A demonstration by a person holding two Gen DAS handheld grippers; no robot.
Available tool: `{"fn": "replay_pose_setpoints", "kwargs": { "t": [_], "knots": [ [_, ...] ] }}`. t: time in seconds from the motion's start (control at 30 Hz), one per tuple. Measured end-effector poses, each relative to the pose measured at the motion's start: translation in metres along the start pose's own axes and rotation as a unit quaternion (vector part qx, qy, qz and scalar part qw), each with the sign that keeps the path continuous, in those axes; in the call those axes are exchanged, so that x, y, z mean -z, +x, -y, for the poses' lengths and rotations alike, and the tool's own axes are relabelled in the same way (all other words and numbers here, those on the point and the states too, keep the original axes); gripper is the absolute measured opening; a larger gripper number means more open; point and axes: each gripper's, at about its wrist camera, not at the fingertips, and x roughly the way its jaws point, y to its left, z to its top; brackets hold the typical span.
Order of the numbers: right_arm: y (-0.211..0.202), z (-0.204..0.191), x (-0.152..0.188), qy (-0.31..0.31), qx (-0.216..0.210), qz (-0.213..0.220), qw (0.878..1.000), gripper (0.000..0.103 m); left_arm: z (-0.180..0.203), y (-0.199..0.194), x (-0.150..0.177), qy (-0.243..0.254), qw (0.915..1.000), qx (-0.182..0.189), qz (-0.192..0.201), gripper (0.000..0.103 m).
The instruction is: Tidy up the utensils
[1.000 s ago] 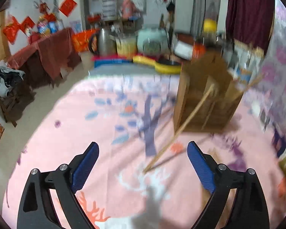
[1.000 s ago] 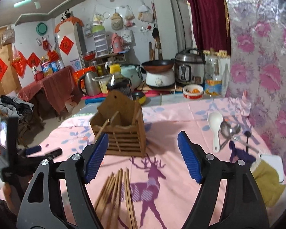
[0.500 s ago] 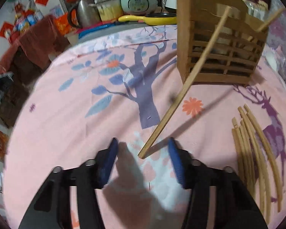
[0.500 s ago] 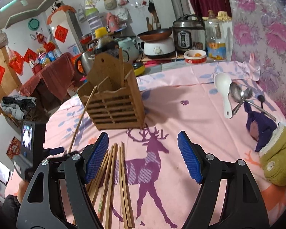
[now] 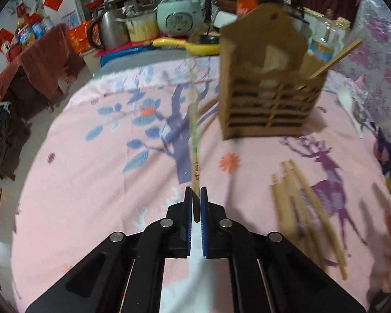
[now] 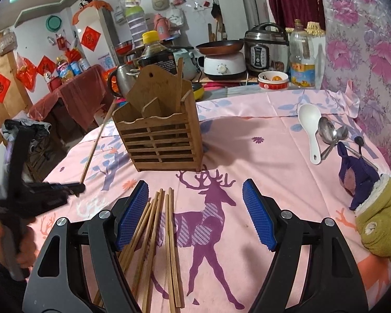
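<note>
My left gripper (image 5: 194, 204) is shut on a wooden chopstick (image 5: 195, 156) that points up and away, left of the wooden utensil holder (image 5: 268, 88). The holder has one chopstick (image 5: 336, 57) leaning in it. In the right wrist view the left gripper (image 6: 73, 189) holds the same chopstick (image 6: 96, 143) at the left of the holder (image 6: 161, 135). My right gripper (image 6: 195, 214) is open above a loose pile of chopsticks (image 6: 156, 234) on the pink tablecloth. The pile also shows in the left wrist view (image 5: 305, 208).
A white spoon (image 6: 311, 127) and metal spoons (image 6: 331, 133) lie at the right. A purple and yellow cloth mitt (image 6: 370, 198) lies near the right edge. Cookers, a kettle and bottles stand behind the table (image 6: 268, 52).
My left gripper has closed on the chopstick that leaned against the holder and has swung it upright. My right gripper has lowered a little toward the chopstick pile and stays open.
</note>
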Motion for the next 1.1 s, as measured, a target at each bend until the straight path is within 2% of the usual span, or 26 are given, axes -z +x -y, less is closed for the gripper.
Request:
{"fn": "replay_pose_setpoints", "kwargs": {
  "t": [0.07,0.17,0.37,0.5,0.63,0.8,0.9,1.1],
  "knots": [
    [-0.001,0.000,0.000,0.000,-0.001,0.001,1.000,0.073,0.007,-0.017,-0.005,0.007,0.9999,0.012,0.004,0.007],
    [0.000,0.000,0.001,0.002,-0.005,-0.001,1.000,0.073,0.020,-0.050,-0.010,0.029,0.9988,-0.005,0.039,0.006],
    [-0.003,-0.001,0.000,0.006,-0.014,-0.001,1.000,0.073,0.038,-0.095,-0.020,0.042,0.9963,-0.014,0.074,0.006],
    [-0.005,-0.002,0.000,0.006,-0.018,0.001,1.000,0.073,0.053,-0.124,-0.045,0.051,0.9933,-0.017,0.103,0.006],
    [-0.005,-0.001,0.001,0.004,-0.019,0.000,1.000,0.073,0.070,-0.160,-0.076,0.054,0.9859,-0.023,0.157,0.006],
    [-0.004,0.001,0.001,0.011,-0.020,0.000,1.000,0.073,0.093,-0.199,-0.112,0.050,0.9698,-0.022,0.238,0.006],
    [-0.002,0.003,0.002,0.015,-0.019,-0.005,1.000,0.073,0.104,-0.202,-0.131,0.047,0.9601,-0.032,0.274,0.006],
    [0.004,0.006,0.001,0.016,-0.019,-0.014,1.000,0.073,0.102,-0.158,-0.160,0.015,0.9603,-0.024,0.277,0.006]
  ]
}}
